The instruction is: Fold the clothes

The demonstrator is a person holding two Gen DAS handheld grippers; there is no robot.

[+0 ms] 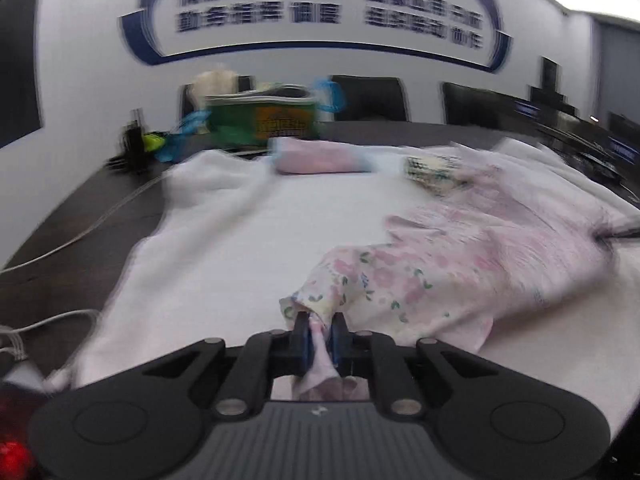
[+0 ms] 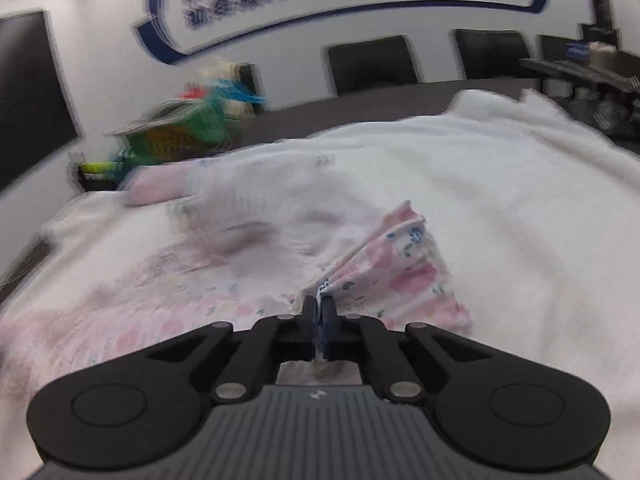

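Pink-flowered thin cotton, a crumpled floral garment (image 1: pixel 440 256), sprawls over the white fleecy blanket (image 1: pixel 248 240) that covers the dark surface (image 1: pixel 60 240), and in the left wrist view the left tool (image 1: pixel 320 330) has its blue-padded fingers pinched together on one bunched corner of that garment, a tail of cloth hanging back through the jaws. The rest of the cloth trails away to the right, loose and unfolded, which suggests the corner is held so the fabric can be drawn out or carried over. Farther off lie a folded pink cloth bundle (image 1: pixel 316 156) and a small patterned folded piece (image 1: pixel 434 170), with a green box-like bag (image 1: pixel 262 118) beyond the blanket's far edge; motion blur softens all of it. In the right wrist view the right tool (image 2: pixel 319 314) is likewise clamped on the garment, gripping a piped seam edge so that a stiff triangular flap stands up just beyond the fingers, while the pale body of the cloth spreads to the left across the blanket. With both corners held, the garment appears to be mid-handling, neither flat nor neatly folded.
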